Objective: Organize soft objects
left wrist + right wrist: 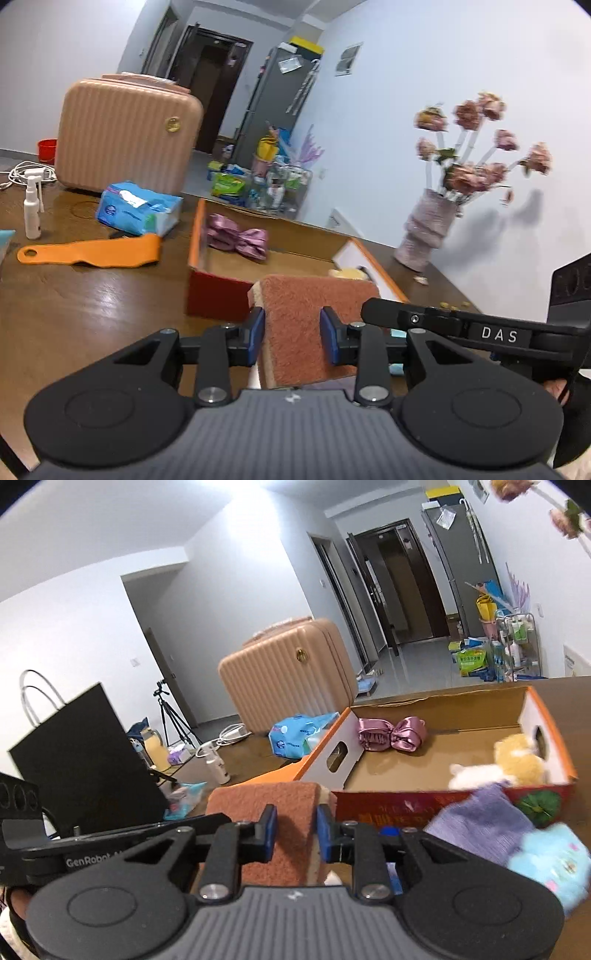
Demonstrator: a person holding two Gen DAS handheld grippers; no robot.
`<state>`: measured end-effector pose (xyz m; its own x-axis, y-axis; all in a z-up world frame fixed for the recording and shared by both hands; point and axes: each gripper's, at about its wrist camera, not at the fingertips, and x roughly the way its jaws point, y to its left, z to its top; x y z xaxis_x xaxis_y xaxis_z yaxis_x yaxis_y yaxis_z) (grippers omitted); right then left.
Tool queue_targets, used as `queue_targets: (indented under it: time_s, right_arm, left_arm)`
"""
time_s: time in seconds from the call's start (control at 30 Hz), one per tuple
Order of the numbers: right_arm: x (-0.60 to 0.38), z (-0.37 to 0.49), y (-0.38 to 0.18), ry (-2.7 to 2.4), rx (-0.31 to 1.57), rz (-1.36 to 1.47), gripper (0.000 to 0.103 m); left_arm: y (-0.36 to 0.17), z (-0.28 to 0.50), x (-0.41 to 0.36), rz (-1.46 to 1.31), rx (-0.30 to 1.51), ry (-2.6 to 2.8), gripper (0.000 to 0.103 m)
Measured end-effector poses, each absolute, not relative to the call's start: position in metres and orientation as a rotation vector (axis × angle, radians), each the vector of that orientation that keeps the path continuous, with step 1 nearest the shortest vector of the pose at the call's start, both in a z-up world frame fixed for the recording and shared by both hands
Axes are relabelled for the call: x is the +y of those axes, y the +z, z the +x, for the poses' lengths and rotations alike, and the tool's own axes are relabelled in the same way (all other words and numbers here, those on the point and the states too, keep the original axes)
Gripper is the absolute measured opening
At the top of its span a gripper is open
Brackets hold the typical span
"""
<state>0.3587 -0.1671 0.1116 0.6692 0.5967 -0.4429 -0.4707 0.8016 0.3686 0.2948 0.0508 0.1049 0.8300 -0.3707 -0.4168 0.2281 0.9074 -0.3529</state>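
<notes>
Both grippers are shut on the same brown scrub sponge (295, 325), held just in front of the orange cardboard box (195, 236). My left gripper (292, 334) pinches it from one side, my right gripper (294, 829) from the other; the sponge (266, 808) fills both views. The right gripper's black body (480, 332) shows in the left wrist view. Inside the box (550, 731) lie a pink satin bow (391, 734) and a yellow and white plush toy (513, 760). A purple cloth (480, 823) and a light blue fluffy item (550, 860) lie outside the box's front wall.
A pink suitcase (125, 136), a blue tissue pack (138, 208), an orange shoehorn (92, 253) and a white spray bottle (32, 210) sit on the brown table (92, 306). A flower vase (424, 229) stands right. A black paper bag (85, 753) stands left.
</notes>
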Motion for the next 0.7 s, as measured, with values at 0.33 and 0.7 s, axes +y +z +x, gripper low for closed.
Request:
queue_targets:
  time_s: [0.33, 0.7]
  right_arm:
    - [-0.222, 0.258, 0.107, 0.568, 0.579, 0.274, 0.022]
    - [-0.255, 0.278, 0.125, 0.490, 0.535, 0.284, 0.022]
  left_arm:
    - [0.091, 0.208, 0.011, -0.357, 0.508, -0.416, 0.031]
    - [0.113, 0.263, -0.022, -0.306, 0.515, -0.473, 0.031]
